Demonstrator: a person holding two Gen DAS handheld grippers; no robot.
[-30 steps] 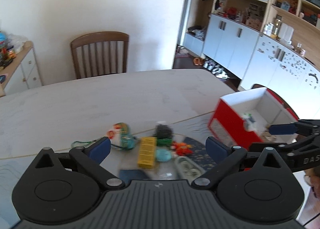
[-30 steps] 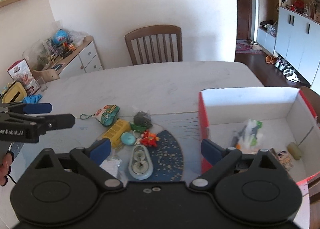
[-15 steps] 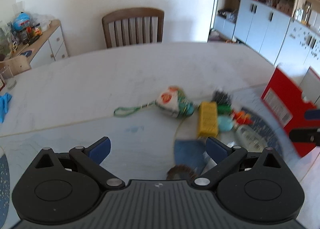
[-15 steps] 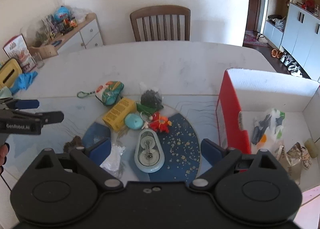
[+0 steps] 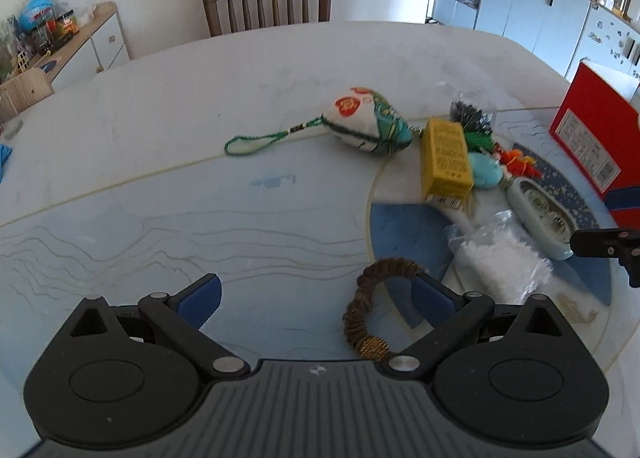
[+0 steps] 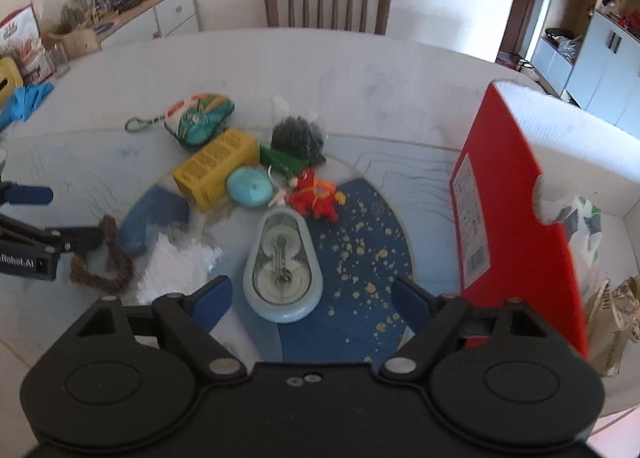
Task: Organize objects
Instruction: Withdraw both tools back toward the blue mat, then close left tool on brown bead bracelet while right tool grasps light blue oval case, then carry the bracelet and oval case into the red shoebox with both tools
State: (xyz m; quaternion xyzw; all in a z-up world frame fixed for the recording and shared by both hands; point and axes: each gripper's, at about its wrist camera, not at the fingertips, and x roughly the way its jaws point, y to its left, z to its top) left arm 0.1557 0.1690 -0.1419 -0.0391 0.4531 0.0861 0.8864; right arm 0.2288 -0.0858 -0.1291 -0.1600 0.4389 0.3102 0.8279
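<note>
A: While both pairs of tongs hung over the worktop point(image 5: 168, 106), the left tongs point(image 5: 316, 298) stood wide apart with nothing between the pads except one arc of the brown coiled ring point(image 5: 372, 310), which lay just inside the right pad, untouched as far as could be seen.

B: And the right tongs point(image 6: 310, 298)?

A: Their jaws were closing, pads not yet on anything. The pale blue tape dispenser point(image 6: 282, 270) lay flat between them, its broad end nearest the camera, on the dark blue disc of the mat.

B: Judged best approach?

A: Centre on the dispenser's broad body, take it across its width and squeeze evenly; a smooth rounded shell may slip if pinched near the taper. Keep the left pad clear of the crinkled white bag point(image 6: 176, 262) just beside it.

B: Appearance of the rest, left to right?

A: Embroidered pouch point(image 6: 200, 118) with green cord, yellow box point(image 6: 214, 168), teal disc point(image 6: 250, 186), dark bundle in clear wrap point(image 6: 298, 136), small red-orange figure point(image 6: 314, 196), all clustered and touching. The red box point(image 6: 516, 194) stood open at the right, well apart, already holding some packets.
</note>
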